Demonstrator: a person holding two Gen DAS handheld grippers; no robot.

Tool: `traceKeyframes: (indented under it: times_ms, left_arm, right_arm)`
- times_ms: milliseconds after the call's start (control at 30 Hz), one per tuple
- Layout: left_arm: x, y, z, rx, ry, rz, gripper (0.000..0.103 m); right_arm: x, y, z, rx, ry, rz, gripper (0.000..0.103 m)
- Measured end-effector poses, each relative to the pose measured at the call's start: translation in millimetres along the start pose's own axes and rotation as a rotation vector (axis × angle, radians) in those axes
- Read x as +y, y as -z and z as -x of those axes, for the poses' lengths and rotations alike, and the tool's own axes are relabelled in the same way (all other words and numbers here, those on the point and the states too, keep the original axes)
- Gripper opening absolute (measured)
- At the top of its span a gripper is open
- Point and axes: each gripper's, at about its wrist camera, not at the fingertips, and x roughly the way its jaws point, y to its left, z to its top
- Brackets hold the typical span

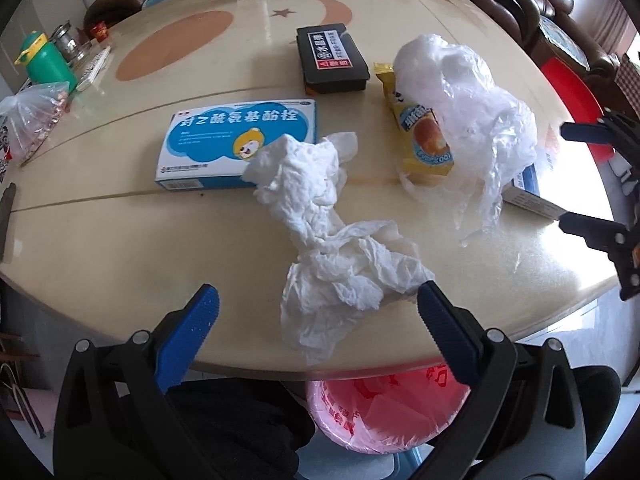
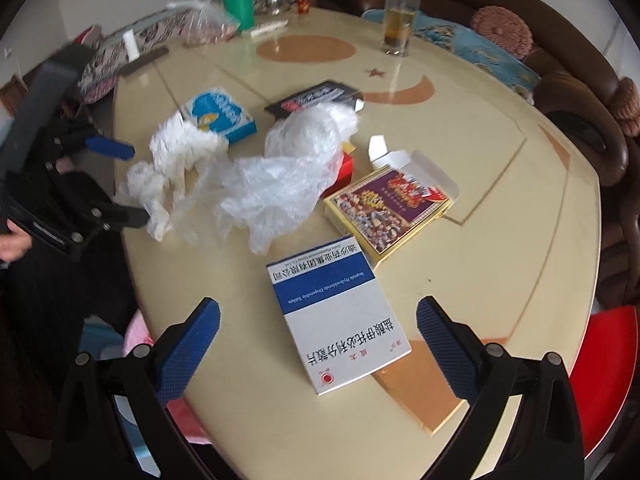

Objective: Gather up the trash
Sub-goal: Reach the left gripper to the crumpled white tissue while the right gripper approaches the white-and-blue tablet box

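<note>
Crumpled white tissue (image 1: 332, 236) lies at the table's near edge, its lower end between the fingers of my open left gripper (image 1: 318, 316); it also shows in the right wrist view (image 2: 168, 168). A clear plastic bag (image 1: 472, 120) partly covers a yellow snack wrapper (image 1: 424, 140). A pink-lined trash bin (image 1: 380, 416) stands below the table edge. My right gripper (image 2: 318, 320) is open and empty, with a white and blue medicine box (image 2: 336, 316) between its fingers. It appears at the right in the left wrist view (image 1: 568, 176).
A blue medicine box (image 1: 224, 144), a black box (image 1: 332, 60), a gold and purple box (image 2: 384, 208), a glass bottle (image 2: 400, 12), a green bottle (image 1: 44, 60) and a bagged item (image 1: 32, 120) are on the cream table (image 1: 120, 260). A brown sofa (image 2: 580, 92) lies behind.
</note>
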Motion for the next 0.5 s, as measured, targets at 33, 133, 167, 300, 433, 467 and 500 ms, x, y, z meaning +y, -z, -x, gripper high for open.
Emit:
traceKeyframes:
  times_ms: [33,133,167,300,433,467,500]
  left_arm:
    - [-0.5,-0.7,-1.6,0.006,0.001,-0.003,0.097]
    - [0.6,-3.2,-7.0,0.033,0.061,-0.003,0.097]
    - [1.4,-4.0,-8.3,0.037,0.081,-0.001,0.097]
    - [1.4,-6.0,-14.9,0.041,0.094,-0.005,0.097]
    - [-3.5,-6.3,-20.6,0.042,0.088,-0.02,0.097]
    - [-5.1,-5.9,-21.0,0.034,0.085,-0.028,0.097]
    - [-6.2,-6.5,-22.3,0.033,0.078,-0.038,0.097]
  right_arm:
    - [-1.1,-0.9,-4.3,0.011,-0.011,0.009,0.097]
    - [-3.9,-3.8,-13.6,0.037,-0.02,0.029,0.097]
    - [-4.5,-4.3,-15.6,0.042,-0.022,0.033,0.097]
    - [-8.5,-2.8,-24.9,0.063,-0.034,0.044,0.097]
    - [-11.8,0.9,-33.2,0.084,-0.042,0.043,0.097]
    - [-12.2,1.6,-35.1,0.089,-0.04,0.046,0.097]
    - [-12.4,2.1,-37.0,0.095,-0.041,0.048,0.097]
